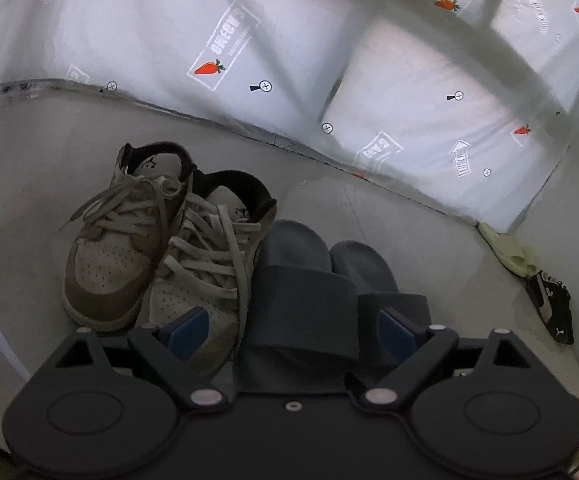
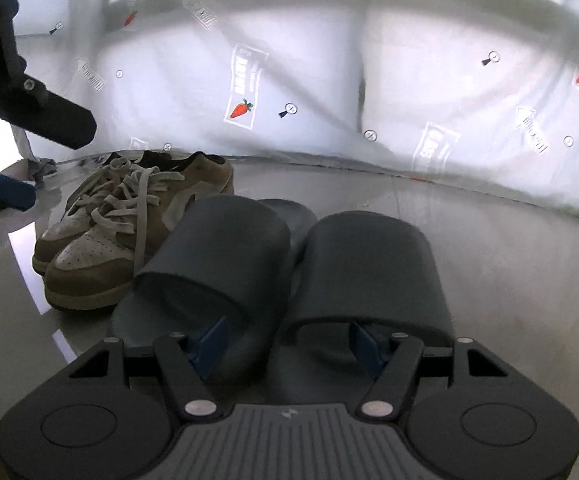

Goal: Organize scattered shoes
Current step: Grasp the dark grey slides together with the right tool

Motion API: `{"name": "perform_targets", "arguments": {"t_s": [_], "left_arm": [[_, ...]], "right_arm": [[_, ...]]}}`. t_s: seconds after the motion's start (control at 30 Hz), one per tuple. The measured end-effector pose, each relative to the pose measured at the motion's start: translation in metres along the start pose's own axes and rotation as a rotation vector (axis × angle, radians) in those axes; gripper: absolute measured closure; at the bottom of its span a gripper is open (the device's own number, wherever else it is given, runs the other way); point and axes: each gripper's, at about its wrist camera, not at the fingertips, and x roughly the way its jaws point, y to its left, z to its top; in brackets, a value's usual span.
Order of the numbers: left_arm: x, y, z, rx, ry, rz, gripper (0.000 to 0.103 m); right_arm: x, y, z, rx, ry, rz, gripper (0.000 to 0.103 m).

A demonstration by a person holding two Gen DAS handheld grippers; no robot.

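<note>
We hold our left gripper and right gripper, both spread apart, over grey slides just beside the laced sneakers.

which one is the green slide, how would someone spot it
Follow the white printed sheet along the floor to the far right corner in the left wrist view. The green slide lies there alone beside a black sneaker. It is the only pale green shoe; the slides by the tan sneakers are dark grey.
</note>
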Motion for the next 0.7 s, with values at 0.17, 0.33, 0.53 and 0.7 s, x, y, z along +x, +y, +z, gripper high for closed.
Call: {"name": "perform_targets", "arguments": {"t_s": [0.17, 0.33, 0.53, 0.7], "left_arm": [[0.007, 0.004, 0.005, 0.001, 0.012, -0.008, 0.011], [0.015, 0.002, 0.005, 0.022, 0.04, -0.024, 0.011], [0.018, 0.001, 0.006, 0.044, 0.042, -0.025, 0.011], [0.021, -0.001, 0.013, 0.026, 0.017, -0.028, 0.011]], "right_arm": [[0.01, 0.004, -0.002, 0.002, -0.02, -0.01, 0.034], [0.019, 0.007, -0.001, -0.011, -0.048, -0.021, 0.04], [0.027, 0.007, 0.01, -0.076, -0.03, 0.002, 0.069], [0.024, 0.0, 0.032, -0.082, -0.065, 0.012, 0.074]]}}
